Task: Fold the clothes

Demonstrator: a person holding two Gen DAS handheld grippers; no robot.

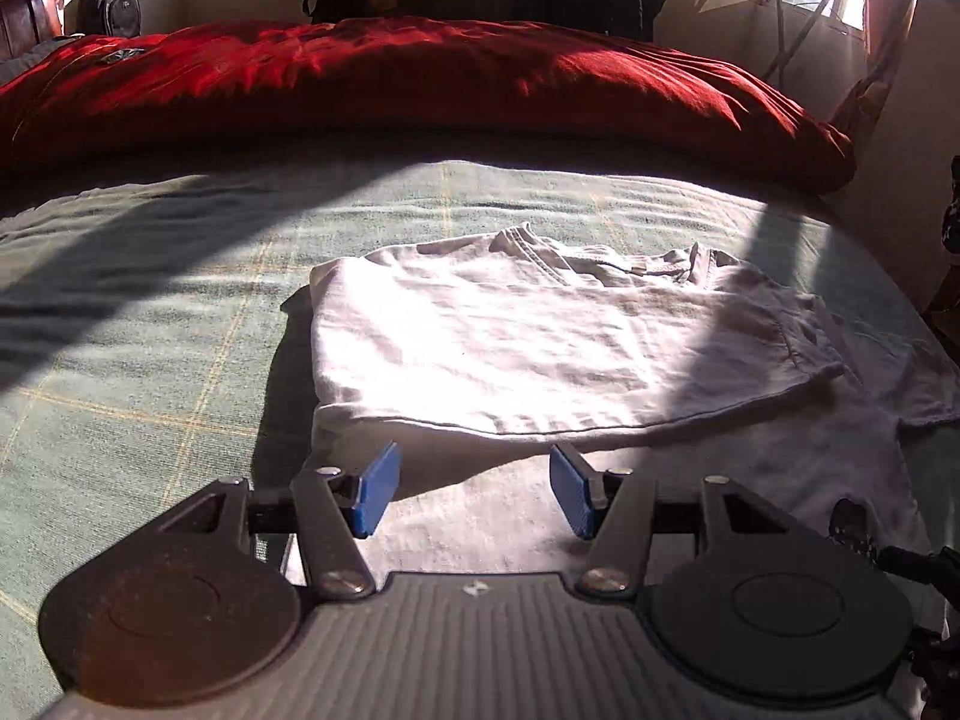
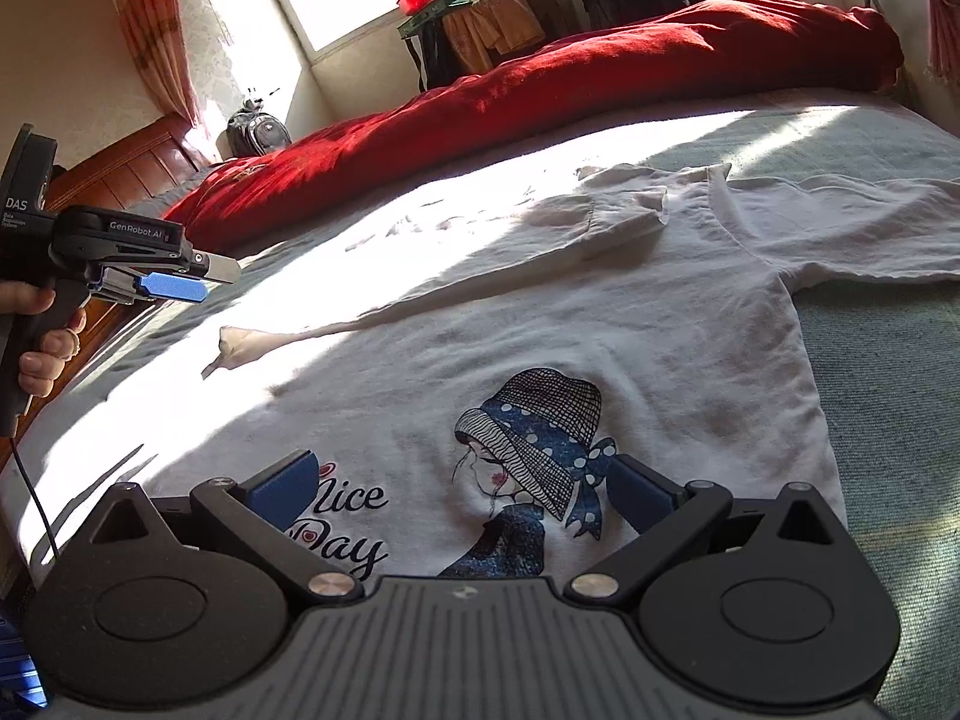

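Note:
A white T-shirt (image 1: 540, 348) lies flat on the bed, one side folded over its middle. Its front shows a printed girl in a hat with the words "Nice Day" (image 2: 528, 456), and one sleeve (image 2: 852, 228) is spread out to the right. My left gripper (image 1: 474, 489) hovers open just before the folded hem, with nothing between its blue pads (image 1: 378, 489). My right gripper (image 2: 465, 492) is open low over the print, holding nothing. In the right wrist view a hand holds the left gripper (image 2: 201, 282) above the shirt's left edge.
The shirt rests on a green checked bed cover (image 1: 150, 330). A bunched red duvet (image 1: 390, 78) runs along the far side. A wooden headboard (image 2: 120, 168), a backpack (image 2: 258, 132), hanging clothes and bright windows stand beyond the bed.

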